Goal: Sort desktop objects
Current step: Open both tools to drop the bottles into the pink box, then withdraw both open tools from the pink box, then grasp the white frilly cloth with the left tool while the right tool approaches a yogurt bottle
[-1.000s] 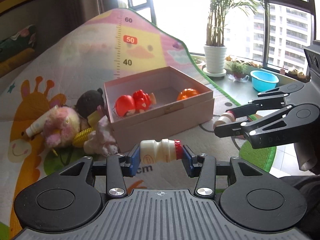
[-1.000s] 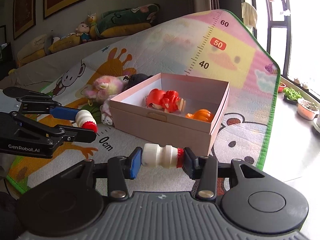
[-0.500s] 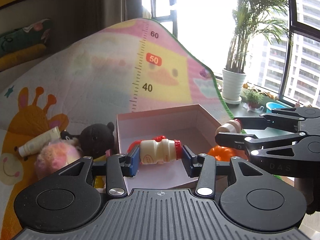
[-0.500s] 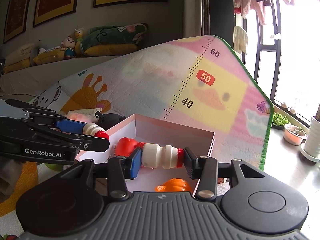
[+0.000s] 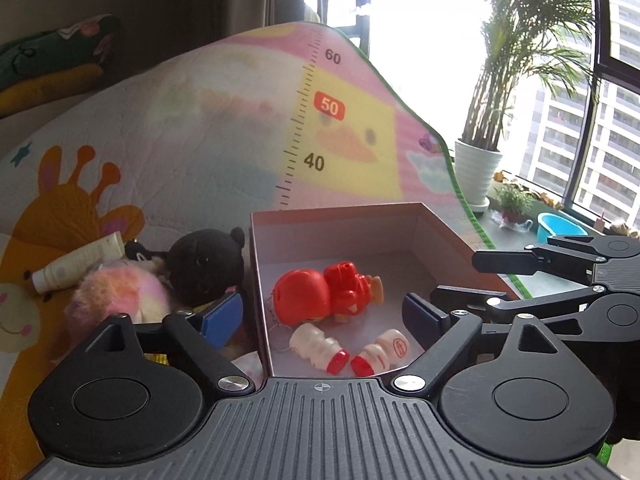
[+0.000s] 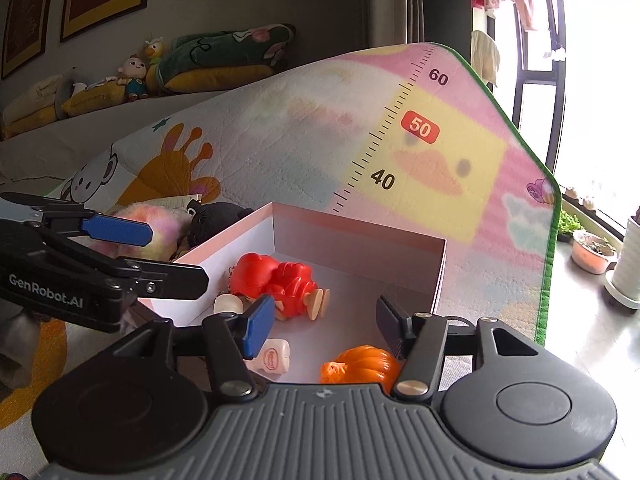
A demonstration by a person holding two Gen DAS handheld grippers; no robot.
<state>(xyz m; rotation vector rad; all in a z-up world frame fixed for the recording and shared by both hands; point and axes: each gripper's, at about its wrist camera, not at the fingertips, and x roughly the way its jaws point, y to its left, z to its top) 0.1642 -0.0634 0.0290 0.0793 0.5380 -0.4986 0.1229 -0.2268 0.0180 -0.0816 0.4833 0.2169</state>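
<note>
Bottles [image 5: 316, 346] lie on the pink box's [image 5: 452, 236] floor beside the red toy figure [image 5: 320, 296], so we spread both grippers over it: left gripper [image 5: 324, 312] and right gripper [image 6: 326, 322] opening, nothing between their jaws, leaving plush toys [image 5: 120, 296] outside to collect.

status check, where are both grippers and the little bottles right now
Left gripper and right gripper over pink cardboard box, jaws opening, nothing between them. Two small white red-capped bottles lying inside beside red plastic figure. Nothing blocking.
</note>
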